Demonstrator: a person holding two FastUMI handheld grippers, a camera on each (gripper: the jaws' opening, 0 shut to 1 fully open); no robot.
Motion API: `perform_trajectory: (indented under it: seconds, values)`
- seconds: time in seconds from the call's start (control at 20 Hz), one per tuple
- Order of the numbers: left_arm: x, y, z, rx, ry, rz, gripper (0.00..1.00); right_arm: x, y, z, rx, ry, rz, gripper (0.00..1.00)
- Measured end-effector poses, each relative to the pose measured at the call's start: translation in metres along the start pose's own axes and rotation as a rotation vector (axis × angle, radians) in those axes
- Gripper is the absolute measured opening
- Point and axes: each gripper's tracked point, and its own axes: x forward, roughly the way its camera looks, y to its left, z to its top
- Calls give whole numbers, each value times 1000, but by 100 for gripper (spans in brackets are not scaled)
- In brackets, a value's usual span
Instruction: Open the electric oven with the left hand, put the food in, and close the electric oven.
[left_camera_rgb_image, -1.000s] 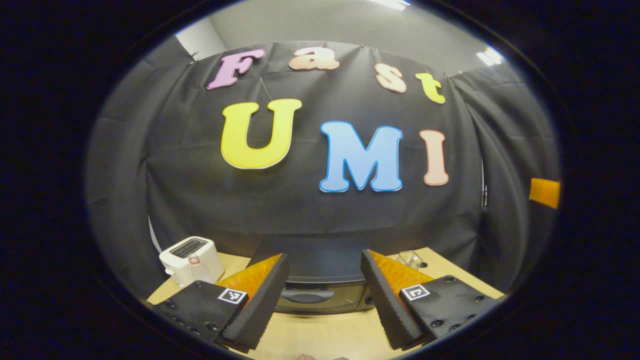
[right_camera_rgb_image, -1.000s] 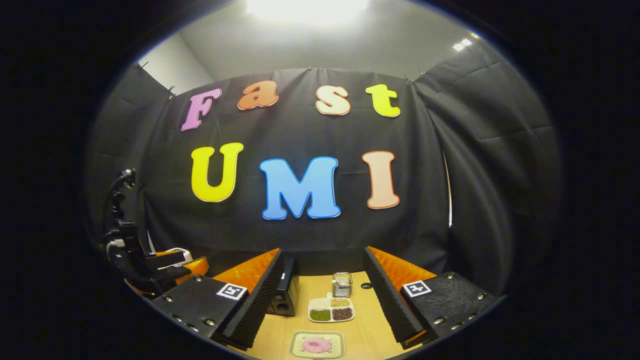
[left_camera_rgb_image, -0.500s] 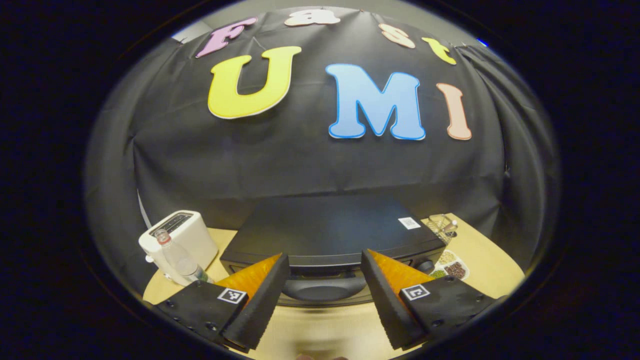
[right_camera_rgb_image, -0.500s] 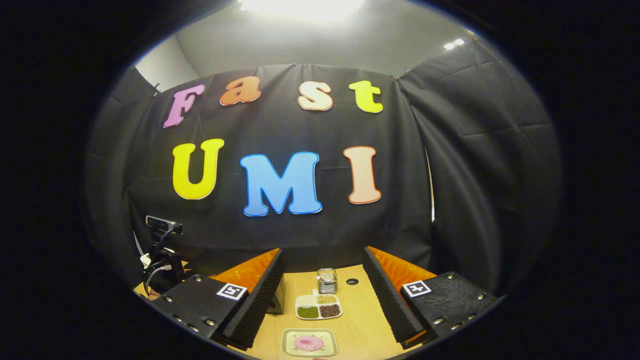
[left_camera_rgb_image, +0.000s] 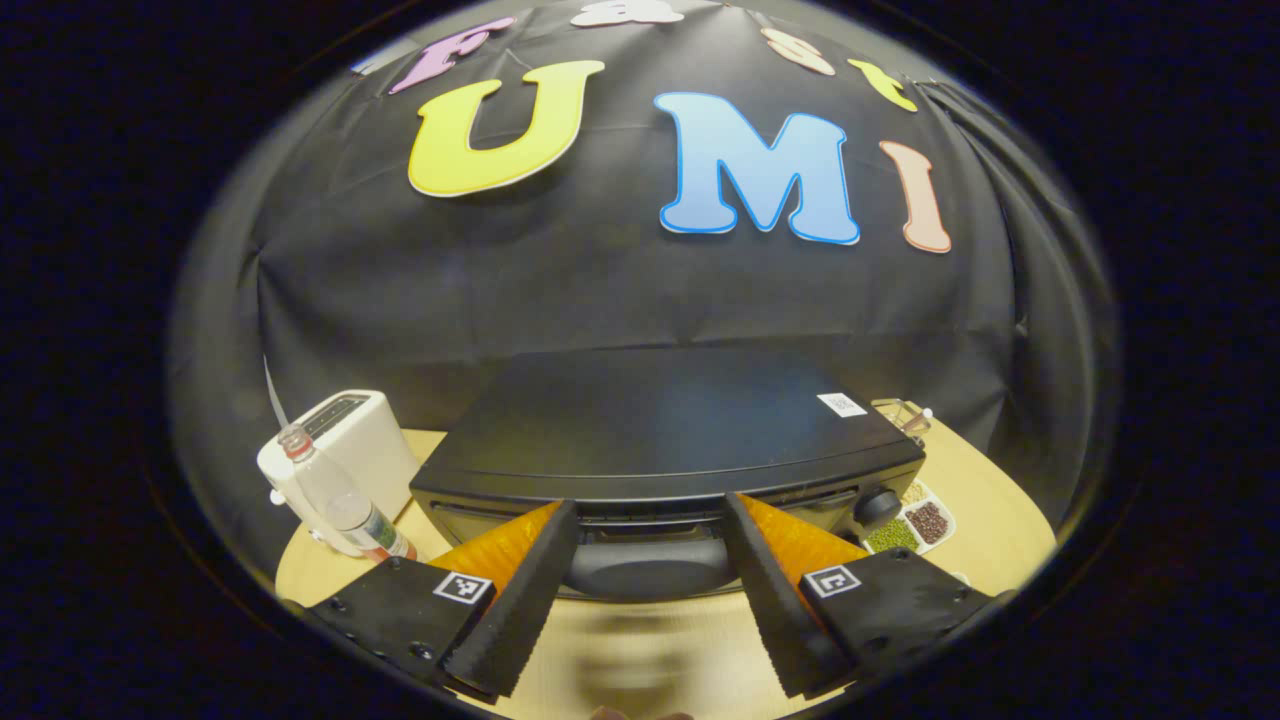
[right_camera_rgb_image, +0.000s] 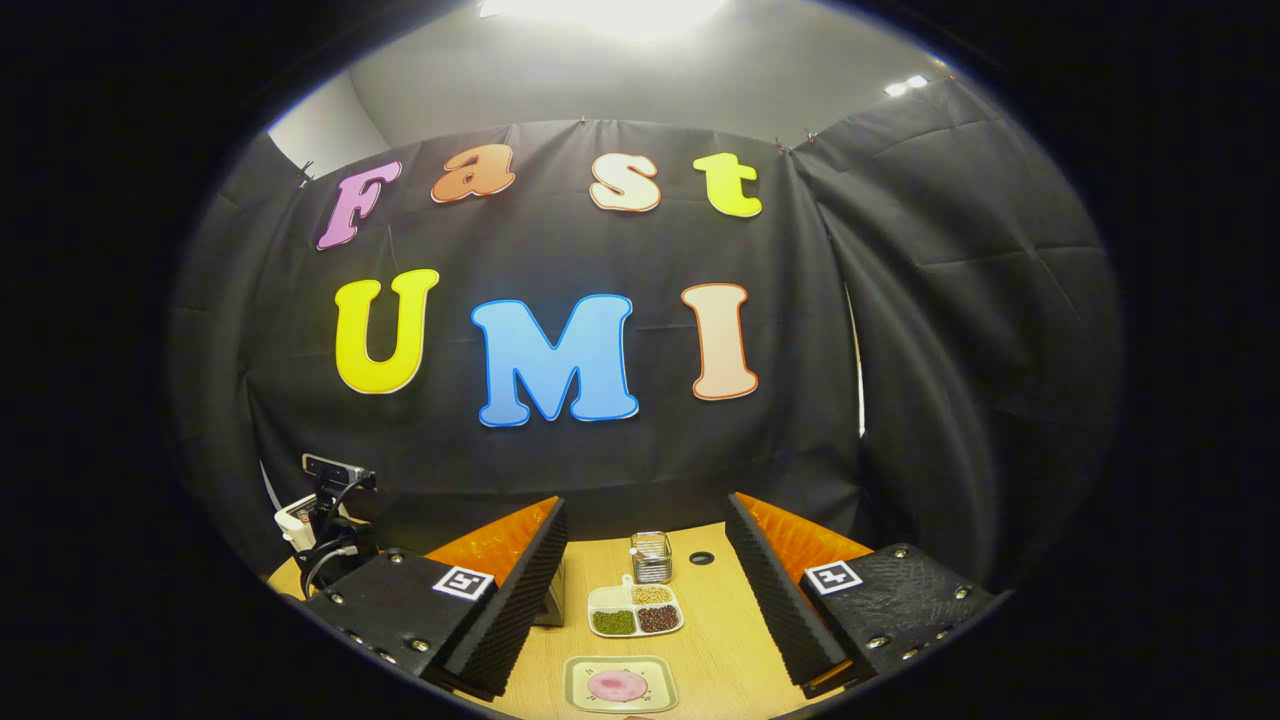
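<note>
The black electric oven (left_camera_rgb_image: 660, 420) stands in the middle of the left gripper view with its door shut. Its curved door handle (left_camera_rgb_image: 650, 568) lies low in the view, between the two fingers. My left gripper (left_camera_rgb_image: 650, 512) is open and close to the oven's front, holding nothing. In the right gripper view, a pale plate with a round pink food piece (right_camera_rgb_image: 620, 685) lies on the wooden table (right_camera_rgb_image: 720, 620) near the front edge. My right gripper (right_camera_rgb_image: 646, 512) hangs open above it with nothing between its fingers. The left gripper's body and cables (right_camera_rgb_image: 325, 510) appear at the far left.
A white toaster (left_camera_rgb_image: 345, 435) and a clear plastic bottle (left_camera_rgb_image: 335, 500) stand left of the oven. A divided dish of beans (right_camera_rgb_image: 635, 612) and a small glass jar (right_camera_rgb_image: 650, 557) sit right of it, behind the plate. The oven's corner (right_camera_rgb_image: 552, 605) pokes out behind my right gripper's left finger.
My left gripper has moved in toward the oven and tipped downward, so the oven looms much larger and its handle now lies between the fingers. The right gripper drifted slightly; both stayed open.
</note>
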Motion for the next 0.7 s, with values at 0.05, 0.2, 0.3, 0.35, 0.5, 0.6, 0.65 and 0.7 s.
perform_trajectory:
  seconds: [0.05, 0.2, 0.3, 0.35, 0.5, 0.6, 0.65, 0.7]
  values:
    - [-4, 1, -2, 4, 0, 0, 97, 1, 3, 0, 5, 4, 5, 97]
    - [-27, -1, -18, 8, 16, 4, 100, 3, 10, -4, 20, 18, 26, 97]
    - [-36, -2, -29, 16, 27, 5, 97, 3, 14, -6, 21, 25, 43, 98]
    - [-40, -3, -33, 20, 32, 4, 97, 3, 15, -6, 22, 25, 50, 98]
    - [-51, -5, -49, 28, 55, -2, 97, 2, 16, -7, 31, 27, 62, 98]
    - [-58, -5, -59, 32, 71, -6, 97, -1, 17, -10, 31, 37, 66, 97]
    - [-60, -5, -64, 35, 76, -9, 97, -2, 16, -10, 31, 39, 66, 98]
    - [-63, -5, -66, 39, 72, -15, 97, -2, 15, -10, 29, 40, 66, 98]
